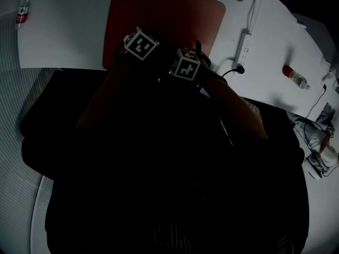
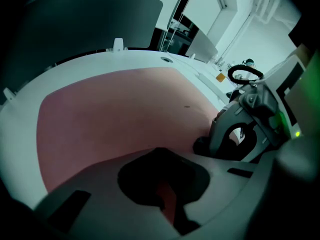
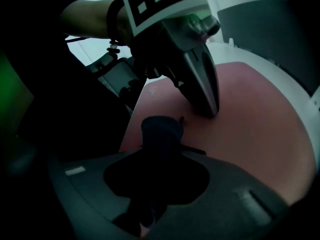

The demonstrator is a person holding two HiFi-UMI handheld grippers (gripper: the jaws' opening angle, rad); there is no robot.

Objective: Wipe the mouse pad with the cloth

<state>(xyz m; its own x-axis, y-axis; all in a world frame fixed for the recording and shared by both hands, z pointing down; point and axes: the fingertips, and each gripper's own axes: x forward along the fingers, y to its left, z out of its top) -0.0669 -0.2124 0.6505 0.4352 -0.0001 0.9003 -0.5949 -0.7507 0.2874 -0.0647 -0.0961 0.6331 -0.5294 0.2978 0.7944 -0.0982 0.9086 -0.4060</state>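
The red rectangular mouse pad (image 1: 159, 20) lies on the white table (image 1: 63, 30) at 12 o'clock, with both grippers at its 6 o'clock edge. The right gripper (image 3: 160, 139) has its jaws clamped on a dark bunched cloth (image 3: 161, 126) there. The left gripper (image 3: 209, 106) — jaws together — rests its tip on the pad at the cloth's 1 o'clock.

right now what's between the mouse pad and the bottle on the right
a white power strip, between mouse pad and bottle, seen in head view
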